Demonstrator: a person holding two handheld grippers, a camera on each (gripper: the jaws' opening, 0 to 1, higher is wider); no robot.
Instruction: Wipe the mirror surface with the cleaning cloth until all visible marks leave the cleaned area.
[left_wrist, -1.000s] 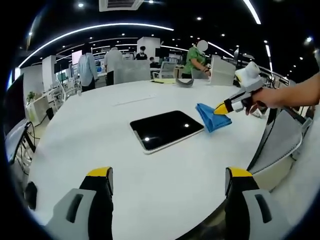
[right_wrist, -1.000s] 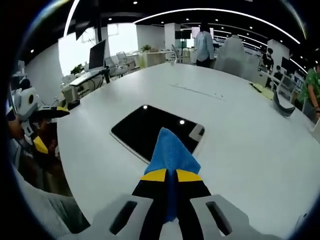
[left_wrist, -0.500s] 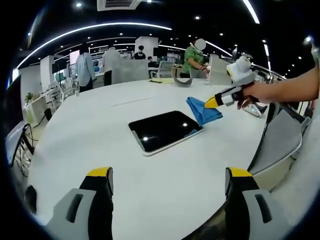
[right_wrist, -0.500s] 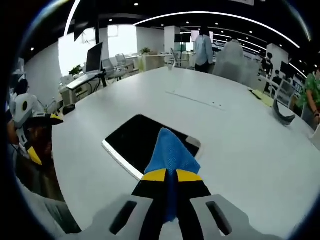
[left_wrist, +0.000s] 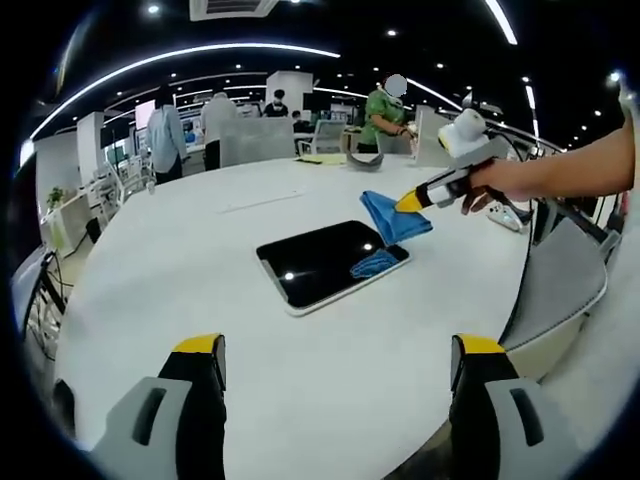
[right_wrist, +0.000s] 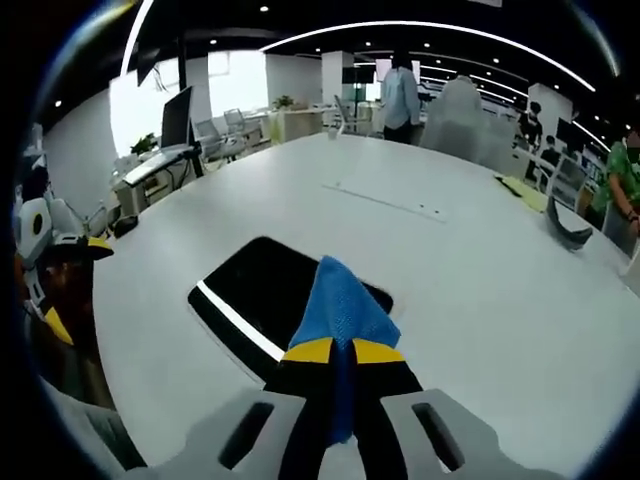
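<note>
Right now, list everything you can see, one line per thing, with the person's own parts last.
mirror: one, dark with pale edge, flat on the table's middle.
cleaning cloth: one, blue, hanging over the mirror's right corner.
table: one, white, large and rounded.
curved grey object: one, on the table's far edge.
people: several, standing beyond the table.
left gripper: grey with yellow tips, open, over the near table edge.
right gripper: black with yellow tips, shut on the cloth.
hand: one, holding the right gripper.

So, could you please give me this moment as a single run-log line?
right gripper: shut on blue cloth, above mirror corner | left gripper: open, holding nothing | cloth-mirror contact: cannot tell | wiping: underway or about to start
</note>
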